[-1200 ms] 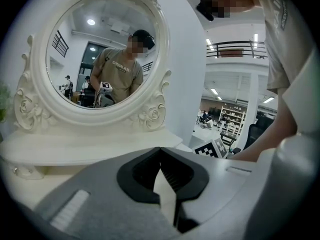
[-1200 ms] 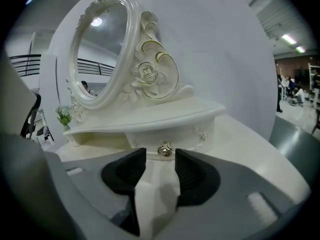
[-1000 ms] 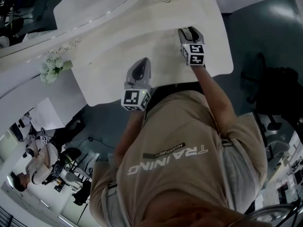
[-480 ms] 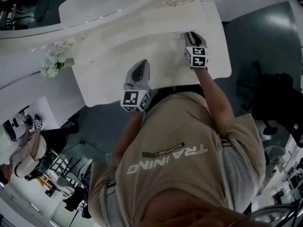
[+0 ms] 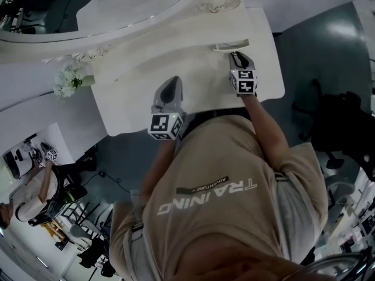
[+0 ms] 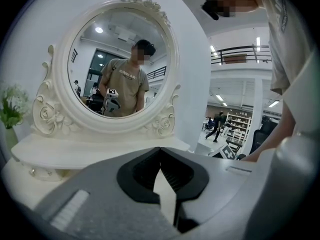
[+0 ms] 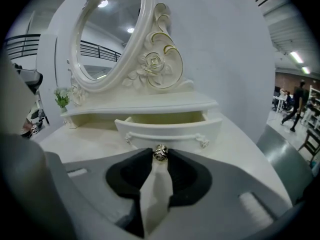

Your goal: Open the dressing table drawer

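The right claw (image 7: 160, 157) had just been closing, and its black ribbed pads gripped the small metallic, rose-shaped knob (image 7: 160, 153) at their tips. Directly beyond the knob, the drawer (image 7: 168, 128) stood partly pulled out of the dressing table (image 7: 82, 136). It was a shallow, bow-fronted box in glossy cream, with a raised moulding across its face ending in small rosettes, and its pale interior showed behind the front. Above and to the left of this claw rose the oval mirror (image 7: 112, 31), its thick frame carved with a rose and gilt-edged scrolls. A small sprig of flowers (image 7: 62, 98) stood farther left.

The left claw (image 6: 160, 151) had its jaw tips met, with nothing between them; only the smooth pale tabletop showed through the wedge-shaped gap lower down. In the head view it (image 5: 173, 82) was held over the matte white tabletop near the front edge, well to the left of the right claw (image 5: 235, 55).
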The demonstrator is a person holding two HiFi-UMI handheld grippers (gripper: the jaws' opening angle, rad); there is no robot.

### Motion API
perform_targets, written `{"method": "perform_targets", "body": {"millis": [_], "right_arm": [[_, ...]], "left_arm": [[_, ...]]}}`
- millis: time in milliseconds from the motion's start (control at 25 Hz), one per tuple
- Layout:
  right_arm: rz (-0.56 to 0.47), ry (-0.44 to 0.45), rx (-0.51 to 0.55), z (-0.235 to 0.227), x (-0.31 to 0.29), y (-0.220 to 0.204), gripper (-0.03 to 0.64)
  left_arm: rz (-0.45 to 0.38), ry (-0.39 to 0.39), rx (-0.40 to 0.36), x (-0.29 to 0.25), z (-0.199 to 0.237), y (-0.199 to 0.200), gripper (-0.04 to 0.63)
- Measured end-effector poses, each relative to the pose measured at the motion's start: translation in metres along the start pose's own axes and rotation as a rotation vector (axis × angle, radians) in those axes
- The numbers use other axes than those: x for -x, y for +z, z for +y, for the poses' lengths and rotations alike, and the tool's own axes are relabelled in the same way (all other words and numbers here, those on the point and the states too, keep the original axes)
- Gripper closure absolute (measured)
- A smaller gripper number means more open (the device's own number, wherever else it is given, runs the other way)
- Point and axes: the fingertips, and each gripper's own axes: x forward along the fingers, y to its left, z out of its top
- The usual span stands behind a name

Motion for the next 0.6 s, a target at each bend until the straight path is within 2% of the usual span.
{"method": "perform_targets", "body": {"millis": [600], "right_arm": [[0.025,0.043,0.014,0.003,0.021,-0.011,0.491]], "left_arm": [[-0.014,-0.018,-0.003,0.001,-0.005,0.005,0.588]]}}
